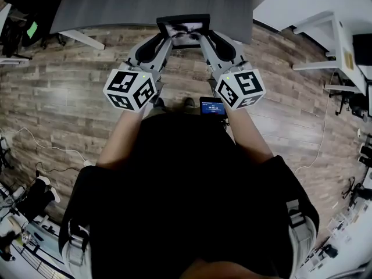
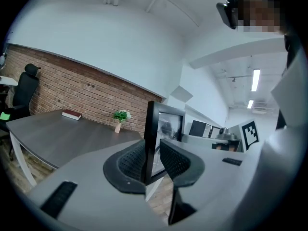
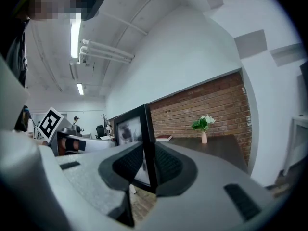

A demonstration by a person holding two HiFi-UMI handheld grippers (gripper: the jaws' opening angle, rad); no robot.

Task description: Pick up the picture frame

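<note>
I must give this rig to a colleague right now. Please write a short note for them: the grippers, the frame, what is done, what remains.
Left gripper: shut on the left edge of the black rectangular picture frame.
Right gripper: shut on the frame's right edge.
Frame: upright between both grippers, apparently in the air in front of the grey table.
Done: grasp, and it seems the lift too.
Left: hold both grips firm and level.

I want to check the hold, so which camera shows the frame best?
The head view: the frame faces the camera, with the left gripper and right gripper on its side edges. Each gripper view shows it at a steep slant, one side bar clamped between the jaws.
</note>
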